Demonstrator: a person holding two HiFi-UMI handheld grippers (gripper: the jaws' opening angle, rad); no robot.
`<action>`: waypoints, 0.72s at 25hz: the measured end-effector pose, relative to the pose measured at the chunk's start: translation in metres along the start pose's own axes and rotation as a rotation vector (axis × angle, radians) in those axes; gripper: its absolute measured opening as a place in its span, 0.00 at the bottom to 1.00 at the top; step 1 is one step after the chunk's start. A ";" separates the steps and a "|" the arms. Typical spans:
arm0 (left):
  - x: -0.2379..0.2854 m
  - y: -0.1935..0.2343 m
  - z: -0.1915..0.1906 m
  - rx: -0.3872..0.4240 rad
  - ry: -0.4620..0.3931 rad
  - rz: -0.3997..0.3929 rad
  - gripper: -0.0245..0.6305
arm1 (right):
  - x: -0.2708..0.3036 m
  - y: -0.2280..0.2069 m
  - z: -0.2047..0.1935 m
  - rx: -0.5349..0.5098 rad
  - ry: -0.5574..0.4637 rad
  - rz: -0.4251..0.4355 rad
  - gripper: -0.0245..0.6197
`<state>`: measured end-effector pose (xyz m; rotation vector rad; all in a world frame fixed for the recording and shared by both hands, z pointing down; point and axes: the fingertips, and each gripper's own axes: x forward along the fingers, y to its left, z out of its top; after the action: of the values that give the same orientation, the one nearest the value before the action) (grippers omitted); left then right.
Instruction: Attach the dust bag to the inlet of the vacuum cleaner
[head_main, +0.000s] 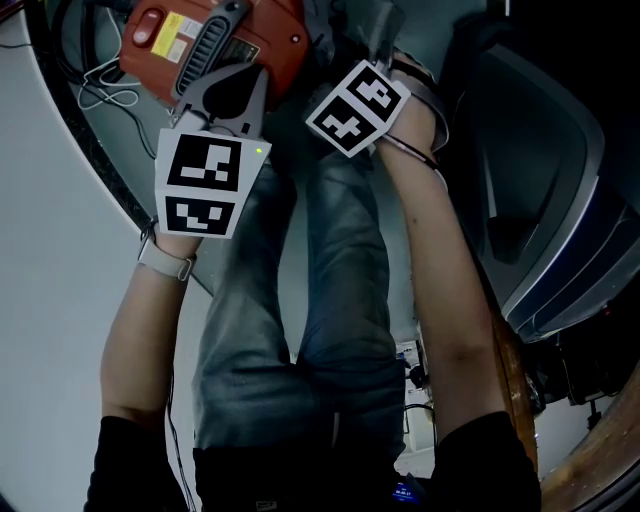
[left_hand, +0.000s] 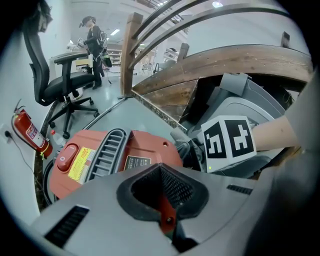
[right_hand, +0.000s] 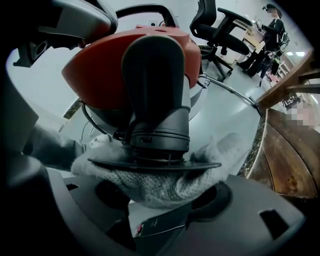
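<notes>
Dust bag (right_hand: 150, 187) sits clamped in the right gripper (right_hand: 165, 207), its collar against the vacuum cleaner (right_hand: 95, 75) inlet (right_hand: 156, 95). Left gripper (left_hand: 162, 197) is closed and empty.

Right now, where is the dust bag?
In the right gripper view, centre low: the dust bag is held in the tongs of the right gripper, its black collar at the mouth of the dark inlet on the red vacuum cleaner.

The near side of the vacuum cleaner (left_hand: 115, 155) is hidden under the left tool (left_hand: 162, 195), and print on its yellow label (left_hand: 78, 164) is too small to read. The underside of the dust bag (right_hand: 145, 182) sinks out of sight between the right tool (right_hand: 162, 202) jaws.
</notes>
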<state>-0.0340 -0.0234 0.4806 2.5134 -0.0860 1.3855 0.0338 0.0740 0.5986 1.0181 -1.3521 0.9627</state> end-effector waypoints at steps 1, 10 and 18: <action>0.000 0.000 0.000 -0.002 0.000 0.000 0.06 | -0.002 0.000 0.001 0.000 0.003 -0.001 0.52; 0.000 0.001 0.001 -0.019 -0.015 -0.001 0.06 | -0.012 0.000 0.004 -0.067 0.109 -0.043 0.52; 0.000 0.005 0.002 -0.031 -0.017 0.002 0.06 | -0.010 0.001 0.007 -0.059 0.106 -0.006 0.53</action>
<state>-0.0332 -0.0292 0.4804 2.5006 -0.1123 1.3536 0.0312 0.0679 0.5888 0.9140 -1.2820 0.9540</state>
